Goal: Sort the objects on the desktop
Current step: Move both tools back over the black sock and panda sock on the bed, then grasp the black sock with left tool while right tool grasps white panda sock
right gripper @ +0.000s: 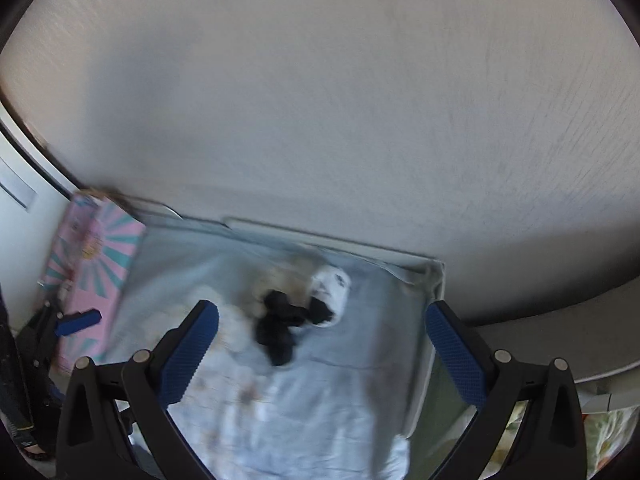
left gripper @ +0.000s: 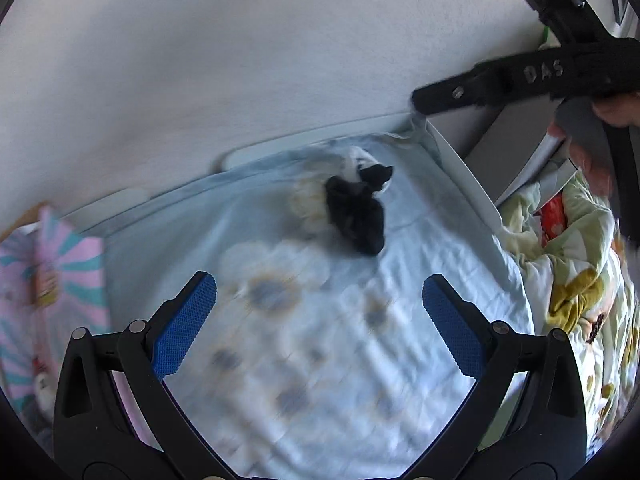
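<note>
- Far left, a pink-and-teal striped box (left gripper: pixel 60 276) lies beside the pale blue floral sheet (left gripper: pixel 320 340).
- The left tongs (left gripper: pixel 320 324) gape empty.
- The crumpled black cloth bundle (left gripper: pixel 356 216) lies mid-sheet, touching a white sock (right gripper: pixel 332 286).
- The right tongs (right gripper: pixel 322 348) hang open; the pick-up seems pending, needing descent onto the bundle.

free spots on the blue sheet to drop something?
Near half of the light blue sheet is bare, between the pink box and the floral quilt. The far middle is crowded: black socks and white socks lie bunched by the white rail.
</note>
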A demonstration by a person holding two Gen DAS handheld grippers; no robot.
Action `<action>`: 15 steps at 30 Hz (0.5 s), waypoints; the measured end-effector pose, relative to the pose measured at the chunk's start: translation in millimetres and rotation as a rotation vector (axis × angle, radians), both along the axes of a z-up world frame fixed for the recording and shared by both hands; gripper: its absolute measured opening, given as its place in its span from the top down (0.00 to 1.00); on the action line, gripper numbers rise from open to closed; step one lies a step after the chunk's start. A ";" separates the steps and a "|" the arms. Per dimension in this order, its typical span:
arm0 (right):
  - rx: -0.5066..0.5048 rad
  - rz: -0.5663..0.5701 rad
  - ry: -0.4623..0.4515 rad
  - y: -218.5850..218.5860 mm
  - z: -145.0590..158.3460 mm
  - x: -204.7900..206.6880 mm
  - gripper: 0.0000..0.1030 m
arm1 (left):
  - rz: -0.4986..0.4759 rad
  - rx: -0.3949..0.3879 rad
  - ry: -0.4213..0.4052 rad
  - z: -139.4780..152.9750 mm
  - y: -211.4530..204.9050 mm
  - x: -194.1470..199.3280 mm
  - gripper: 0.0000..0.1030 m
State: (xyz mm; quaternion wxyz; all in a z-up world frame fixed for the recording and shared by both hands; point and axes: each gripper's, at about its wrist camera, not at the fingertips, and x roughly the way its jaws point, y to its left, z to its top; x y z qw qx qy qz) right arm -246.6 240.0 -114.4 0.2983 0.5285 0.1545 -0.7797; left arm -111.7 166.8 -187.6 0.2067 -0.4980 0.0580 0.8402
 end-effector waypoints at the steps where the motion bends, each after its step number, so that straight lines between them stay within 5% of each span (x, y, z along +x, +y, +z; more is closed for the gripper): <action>1: 0.001 0.002 -0.016 1.6 -10.9 -5.0 0.01 | -0.001 -0.001 -0.001 -8.6 10.5 -6.9 0.00; 8: -0.052 -0.043 -0.149 -7.2 -74.9 -38.9 0.17 | 0.028 0.007 -0.020 -51.1 50.1 -39.3 0.03; 11: -0.024 -0.055 -0.184 -15.7 -94.6 -45.9 0.34 | 0.027 -0.015 -0.040 -62.5 57.4 -47.2 0.08; 15: 0.010 -0.044 -0.205 -27.1 -110.2 -47.5 0.40 | 0.036 0.002 -0.081 -74.0 61.2 -57.0 0.15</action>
